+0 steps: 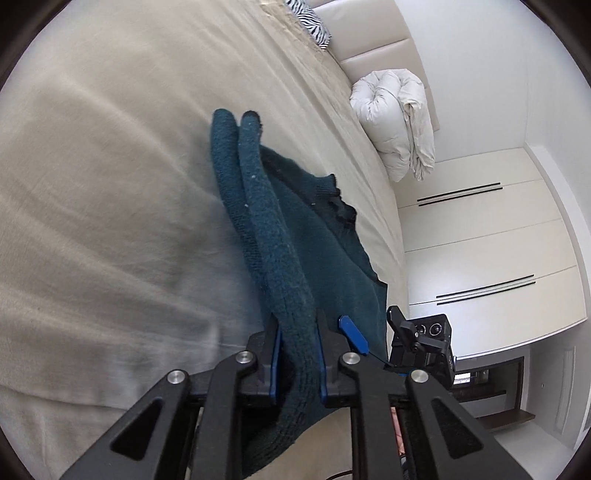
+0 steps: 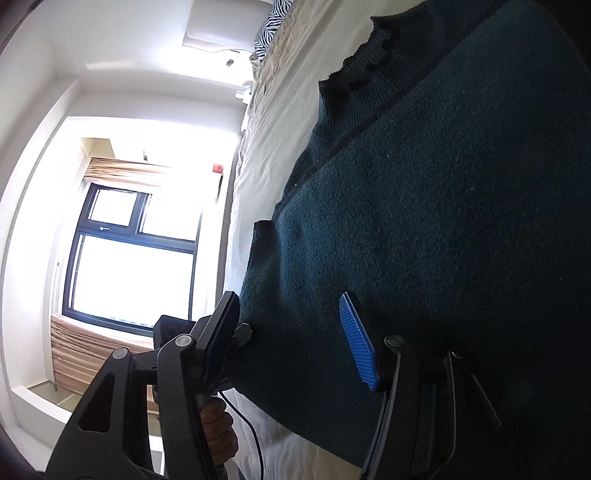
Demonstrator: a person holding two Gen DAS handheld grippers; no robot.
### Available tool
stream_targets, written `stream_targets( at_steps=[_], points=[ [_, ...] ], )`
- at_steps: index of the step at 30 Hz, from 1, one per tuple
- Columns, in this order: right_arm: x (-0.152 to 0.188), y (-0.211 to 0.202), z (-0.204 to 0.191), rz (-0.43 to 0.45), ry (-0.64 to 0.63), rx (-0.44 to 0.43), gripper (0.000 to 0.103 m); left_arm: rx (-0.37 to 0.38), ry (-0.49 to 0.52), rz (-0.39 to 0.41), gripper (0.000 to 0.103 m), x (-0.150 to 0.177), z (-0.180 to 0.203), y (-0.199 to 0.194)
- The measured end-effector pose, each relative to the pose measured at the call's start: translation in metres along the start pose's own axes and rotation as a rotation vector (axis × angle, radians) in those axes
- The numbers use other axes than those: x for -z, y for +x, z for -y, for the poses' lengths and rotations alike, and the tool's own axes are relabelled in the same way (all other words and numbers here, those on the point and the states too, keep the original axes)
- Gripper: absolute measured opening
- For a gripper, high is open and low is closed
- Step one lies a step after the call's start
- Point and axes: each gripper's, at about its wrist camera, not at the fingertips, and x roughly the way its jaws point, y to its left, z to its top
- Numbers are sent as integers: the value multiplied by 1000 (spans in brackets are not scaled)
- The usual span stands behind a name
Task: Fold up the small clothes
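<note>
- Teal knitted wool, a small dark sweater [image 1: 295, 236], fills the middle of my left wrist view; a doubled roll of its fabric runs straight back between the fingers of my left gripper [image 1: 298, 363].
- I see the left jaws drawn in narrow and clamped on that roll, blue pads pressing it from both sides, with the rest of the garment trailing forward onto the beige bed sheet [image 1: 110, 184].
- My right gripper [image 2: 291, 339] has its jaws standing wide apart; the ribbed blue pad [image 2: 358, 343] of one finger lies against the flat face of the sweater [image 2: 443, 221], and the other finger sits off the garment's edge.
- In the right wrist view the sweater lies spread on the white bedding [image 2: 266, 155], with its ribbed collar toward the head of the bed.
- From the left wrist view I can make out the right gripper [image 1: 373, 332] just beside the sweater's far edge.
- A rolled white duvet [image 1: 395, 122] rests near the headboard, and a zebra-striped cushion [image 1: 310, 22] lies beyond it.
- A dark-framed window [image 2: 133, 254] glares bright behind the right gripper.
</note>
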Motion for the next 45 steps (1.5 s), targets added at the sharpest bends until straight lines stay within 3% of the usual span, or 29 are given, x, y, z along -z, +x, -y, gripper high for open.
stream_targets(
  at_steps=[6,13,15,16,17,19,23,27,30,32,34,35,37,45],
  points=[
    [-21,-66,24,105,71,-78,60,-2,186,-36,16,9,99,41],
    [-47,-143,60,195,148,-117,63,23,285,-152,17,38,165,159],
    [-53,-157,73,213,181,-125,63,31,286,-200,26,50,167,192],
    [-56,-164,79,216,198,-136,63,35,273,-224,36,56,165,203],
    [-60,-170,86,215,211,-146,63,42,260,-236,47,60,163,208],
    [-63,-178,94,215,227,-142,63,73,256,-229,59,67,157,203],
    [-68,-182,99,194,222,-150,62,78,297,-181,65,68,151,168],
    [-73,-180,92,173,185,-83,63,59,310,-123,65,70,133,127],
    [-78,-167,69,114,88,74,62,44,296,-101,66,71,120,112],
    [-79,-153,56,63,19,196,51,38,268,-110,66,73,109,109],
    [-80,-144,46,35,-49,321,24,43,255,-113,66,78,97,102],
    [-82,-143,44,31,-67,368,20,43,253,-116,66,78,93,99],
    [-84,-146,43,44,-81,415,13,45,257,-119,66,81,91,96],
    [-93,-182,18,109,-173,480,11,30,286,-101,67,78,108,105]
  ],
)
